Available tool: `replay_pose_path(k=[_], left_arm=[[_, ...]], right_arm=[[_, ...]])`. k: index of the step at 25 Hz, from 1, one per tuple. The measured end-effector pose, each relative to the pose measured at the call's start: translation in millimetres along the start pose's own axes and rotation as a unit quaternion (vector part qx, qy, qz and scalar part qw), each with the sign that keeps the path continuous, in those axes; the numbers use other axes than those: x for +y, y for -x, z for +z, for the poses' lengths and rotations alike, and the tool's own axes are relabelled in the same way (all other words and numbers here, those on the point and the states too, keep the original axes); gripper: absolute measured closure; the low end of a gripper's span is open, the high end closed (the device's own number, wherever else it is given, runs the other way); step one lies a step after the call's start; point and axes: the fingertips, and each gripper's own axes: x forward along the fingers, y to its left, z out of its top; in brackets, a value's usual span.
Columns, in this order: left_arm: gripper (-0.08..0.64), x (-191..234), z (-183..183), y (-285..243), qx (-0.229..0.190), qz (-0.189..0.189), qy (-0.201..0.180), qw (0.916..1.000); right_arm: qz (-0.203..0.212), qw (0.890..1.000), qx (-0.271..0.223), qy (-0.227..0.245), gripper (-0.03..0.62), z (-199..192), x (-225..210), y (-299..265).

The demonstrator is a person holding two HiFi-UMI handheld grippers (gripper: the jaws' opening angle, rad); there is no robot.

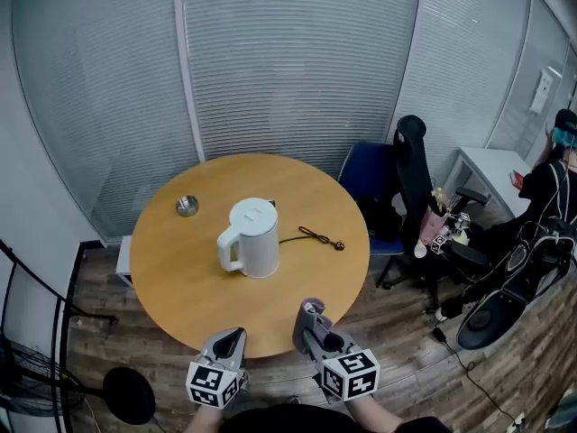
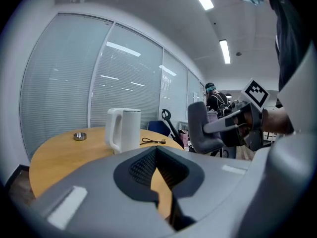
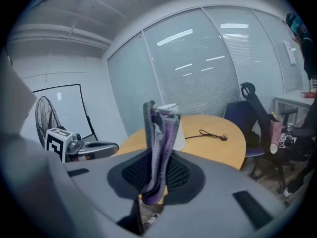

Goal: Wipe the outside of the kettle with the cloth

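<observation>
Cloth (image 3: 159, 148), folded upright, is pinched in the right gripper (image 3: 157, 178), apparently readied as a wiping pad, while the left gripper (image 2: 157, 166) is pressed together on nothing. The kettle (image 1: 251, 237) stands on the table (image 1: 180, 287) ahead of both grippers, well apart, with its handle toward the left one's side. No brand or writing is legible.

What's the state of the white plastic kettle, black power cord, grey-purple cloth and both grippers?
white plastic kettle: upright, lid closed, untouched.
black power cord: loose on round wooden table, apart from kettle.
grey-purple cloth: folded, clamped in right gripper.
left gripper: shut, empty.
right gripper: shut on cloth.
</observation>
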Motion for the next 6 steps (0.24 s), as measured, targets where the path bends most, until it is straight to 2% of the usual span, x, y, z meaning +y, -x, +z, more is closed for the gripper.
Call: replay_pose_path(k=[6], left_arm=[[0.551, -7.9, 2.1, 3.9, -0.003, -0.003, 0.008, 1.0000]], right_arm=[[0.006, 1.000, -0.001, -0.003, 0.528, -1.6, 0.7, 6.7]])
